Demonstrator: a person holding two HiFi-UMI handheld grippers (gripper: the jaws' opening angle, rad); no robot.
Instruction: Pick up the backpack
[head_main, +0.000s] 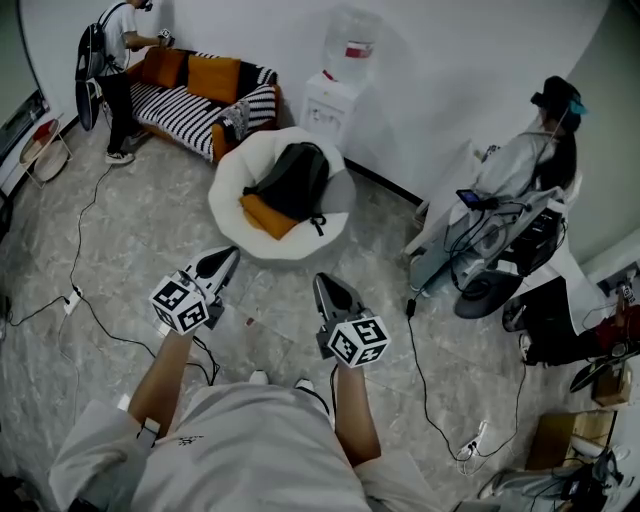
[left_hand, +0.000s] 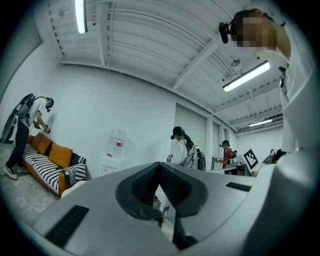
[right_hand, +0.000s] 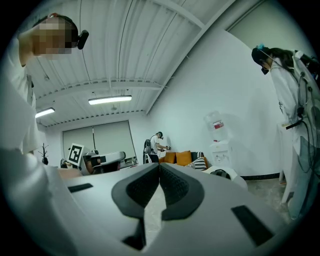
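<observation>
While both grippers hang empty, the task's thing waits ahead of them in the white round chair (head_main: 228, 190), the fixed mark for all that follows. Beyond that chair and to its left stands the striped sofa (head_main: 190, 105), with a person at its far end. Just behind the chair, against the wall, is the water dispenser (head_main: 328, 105). Well to the chair's right another person sits among cables. Inside the chair's bowl lies the black backpack (head_main: 293, 178), slumped against the back. Its long axis runs from the near left of the bowl toward the far right, roughly away from the person holding the grippers. An orange cushion (head_main: 268, 216) lies at the chair's near edge, touching the backpack's lower end. On the chair's near side, the left gripper (head_main: 230, 256) points toward the rim with its jaws pressed together on nothing. The right gripper (head_main: 322, 281), a little further back from the chair, is likewise closed and empty. The backpack sits between their two lines, so either could reach it — the left looks slightly nearer, and both would have to open first.
</observation>
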